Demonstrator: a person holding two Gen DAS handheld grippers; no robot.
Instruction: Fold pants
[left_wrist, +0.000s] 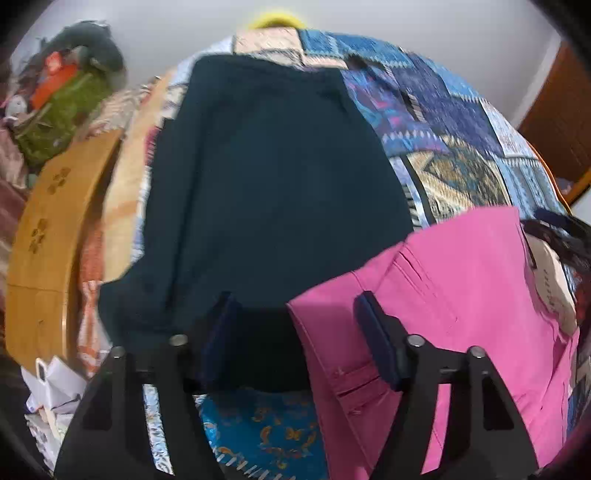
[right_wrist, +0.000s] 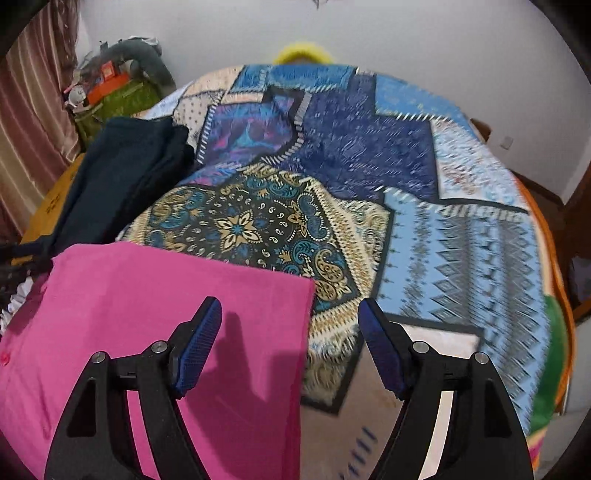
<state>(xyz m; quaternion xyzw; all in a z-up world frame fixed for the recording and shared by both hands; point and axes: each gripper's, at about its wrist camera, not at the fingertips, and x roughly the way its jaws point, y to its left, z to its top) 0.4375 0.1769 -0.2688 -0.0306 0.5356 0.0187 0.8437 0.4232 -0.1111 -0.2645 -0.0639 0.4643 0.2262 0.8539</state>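
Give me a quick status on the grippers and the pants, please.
Left gripper open, empty. Right gripper open, empty. Pink pants folded on bedspread, beside dark pants. Nothing blocking.

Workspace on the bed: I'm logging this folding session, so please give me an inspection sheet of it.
Surface: bed under a patchwork bedspread, blue patterns.
Job's things: pink pants lie flat at the near edge; dark folded garment lies beside them, towards the headboard side.
Clutter: green bag with orange box on the pile past the bed; papers beside the wooden bed frame.
Grippers: left gripper open over the seam between both garments; right gripper open over the pink pants' edge, holding nothing.
Cables: nothing seen.
Surroundings: white wall, curtain, yellow object behind the bed.
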